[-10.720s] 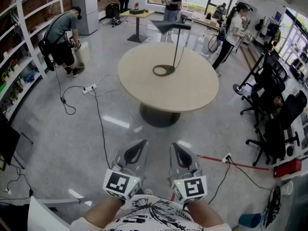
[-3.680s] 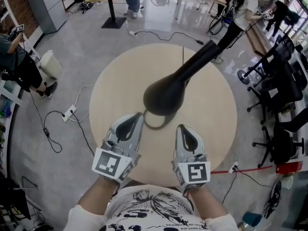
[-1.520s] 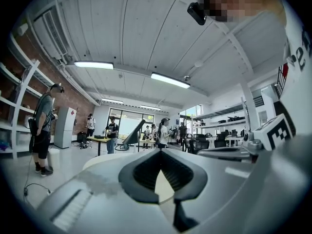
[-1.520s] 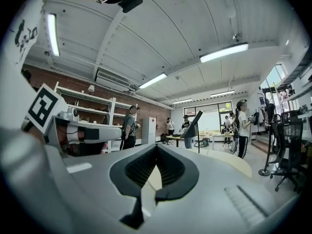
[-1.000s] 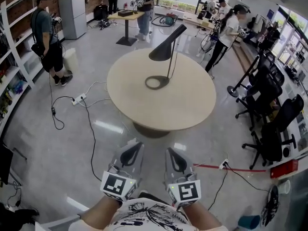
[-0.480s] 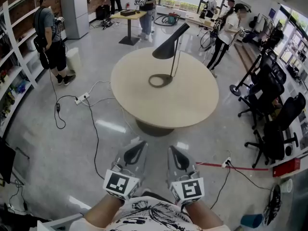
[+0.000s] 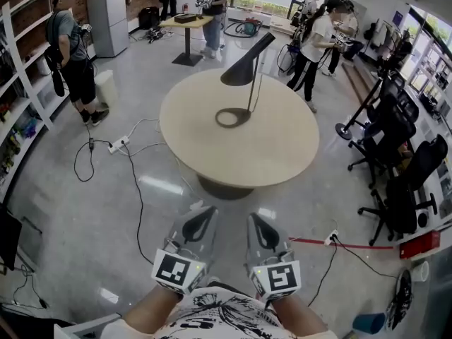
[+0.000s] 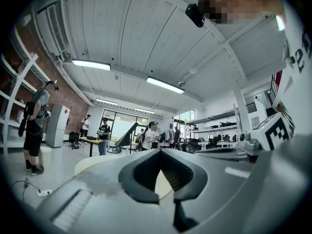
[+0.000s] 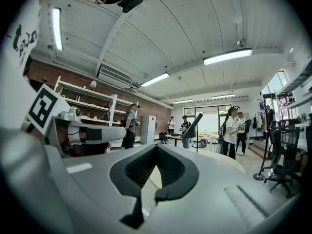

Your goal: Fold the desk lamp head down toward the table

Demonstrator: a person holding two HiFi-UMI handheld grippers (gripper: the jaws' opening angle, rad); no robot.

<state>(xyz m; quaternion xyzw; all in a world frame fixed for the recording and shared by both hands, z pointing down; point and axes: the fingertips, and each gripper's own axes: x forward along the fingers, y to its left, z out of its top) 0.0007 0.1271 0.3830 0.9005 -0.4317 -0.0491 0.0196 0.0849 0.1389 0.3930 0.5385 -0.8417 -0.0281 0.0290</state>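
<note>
Two grey grippers are held at lower centre | left gripper, right gripper: jaws closed together, nothing gripped | black cone-shaded desk lamp is seen on round beige table, upper centre.

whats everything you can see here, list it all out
round table: 1, beige, middle of the floor
desk lamp: 1, black, on the table, ring base, head slanted
side table: 1, wood top, far end of the room
fridge: 1, grey, far left by the brick wall
office chairs: several, black, right side
power strips: 2, white, on the floor, one left of the table, one at the right
tape line: 1, red, on the floor at the right
people: at least five, standing around the edges of the room
left gripper: 1, grey, bottom of the head view, shut, empty
right gripper: 1, grey, beside the left one, shut, empty
</note>
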